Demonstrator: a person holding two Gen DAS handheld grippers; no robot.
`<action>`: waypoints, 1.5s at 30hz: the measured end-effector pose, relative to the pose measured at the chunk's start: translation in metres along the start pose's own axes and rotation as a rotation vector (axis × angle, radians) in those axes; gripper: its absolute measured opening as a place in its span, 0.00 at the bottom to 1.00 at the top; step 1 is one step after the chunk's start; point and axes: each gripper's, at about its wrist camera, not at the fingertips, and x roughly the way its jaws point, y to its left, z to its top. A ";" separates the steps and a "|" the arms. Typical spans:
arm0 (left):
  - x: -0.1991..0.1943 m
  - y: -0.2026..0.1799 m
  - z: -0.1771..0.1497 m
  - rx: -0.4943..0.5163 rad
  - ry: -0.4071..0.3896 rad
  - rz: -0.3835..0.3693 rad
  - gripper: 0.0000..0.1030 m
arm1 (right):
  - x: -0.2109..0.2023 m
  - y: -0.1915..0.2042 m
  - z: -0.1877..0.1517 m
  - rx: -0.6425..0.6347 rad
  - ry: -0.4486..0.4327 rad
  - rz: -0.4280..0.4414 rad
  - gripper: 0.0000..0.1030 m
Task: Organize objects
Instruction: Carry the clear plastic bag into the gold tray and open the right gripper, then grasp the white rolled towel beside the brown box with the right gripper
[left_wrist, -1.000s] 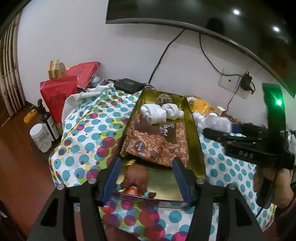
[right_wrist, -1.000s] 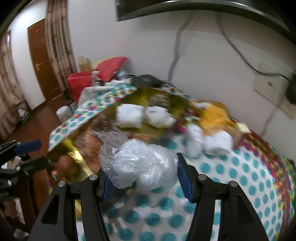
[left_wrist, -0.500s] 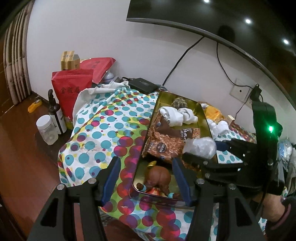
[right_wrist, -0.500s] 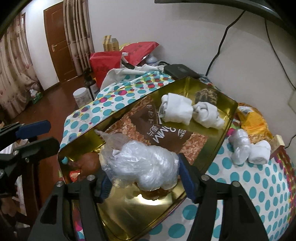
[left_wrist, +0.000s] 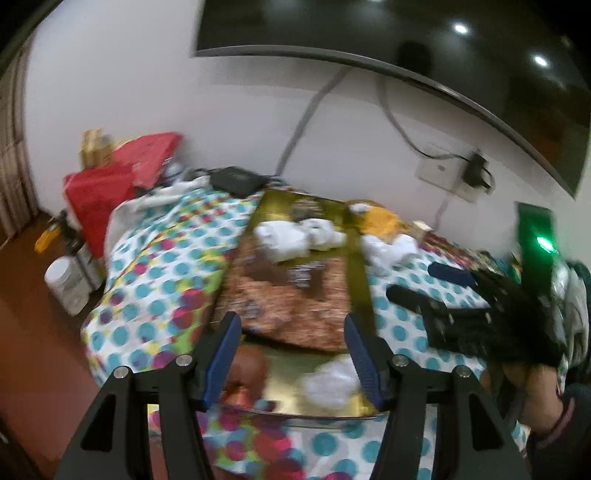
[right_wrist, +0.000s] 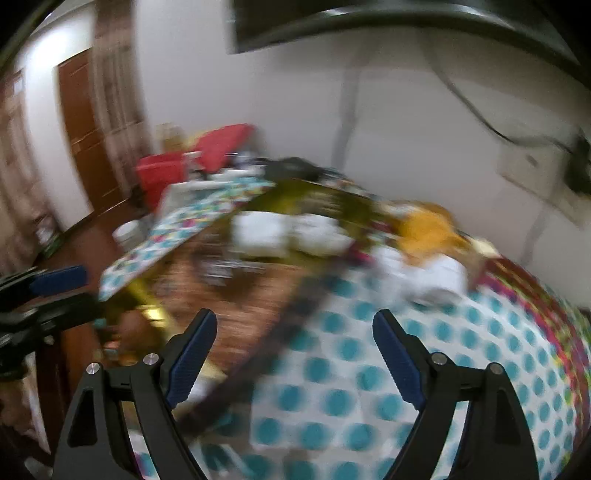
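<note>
A long gold tray (left_wrist: 360, 266) lies on the polka-dot tablecloth. It holds a brown snack packet (left_wrist: 295, 299), white rolled cloths (left_wrist: 291, 236), a brown figurine (left_wrist: 249, 369) and a crumpled white plastic bag (left_wrist: 328, 380) at its near end. My left gripper (left_wrist: 290, 325) hovers open over that near end with nothing between its fingers. My right gripper (right_wrist: 295, 317) has its jaws opening and empty, above the tablecloth just right of the tray (right_wrist: 291, 195). In the left wrist view the right gripper (left_wrist: 424, 286) sits beside the tray's right rim. The right wrist view is blurred.
White rolls (left_wrist: 391, 247) and a yellow packet (left_wrist: 380, 218) lie on the cloth right of the tray. A black box (left_wrist: 236, 181) and red bags (left_wrist: 99, 192) stand at the back left. A white jar (left_wrist: 68, 284) is on the floor. A television hangs above.
The right gripper carried the plastic bag over the tray, let it go and drew back to the right. The bag now lies in the tray's near end. The left gripper stayed open.
</note>
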 end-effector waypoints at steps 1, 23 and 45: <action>0.001 -0.009 0.000 0.016 0.000 -0.009 0.58 | 0.001 -0.014 -0.001 0.024 0.008 -0.032 0.83; 0.071 -0.133 -0.034 0.243 0.136 -0.149 0.58 | 0.102 -0.118 0.029 0.135 0.171 -0.118 0.70; 0.181 -0.151 0.028 0.089 0.126 0.059 0.66 | 0.016 -0.164 -0.056 0.071 0.184 -0.158 0.57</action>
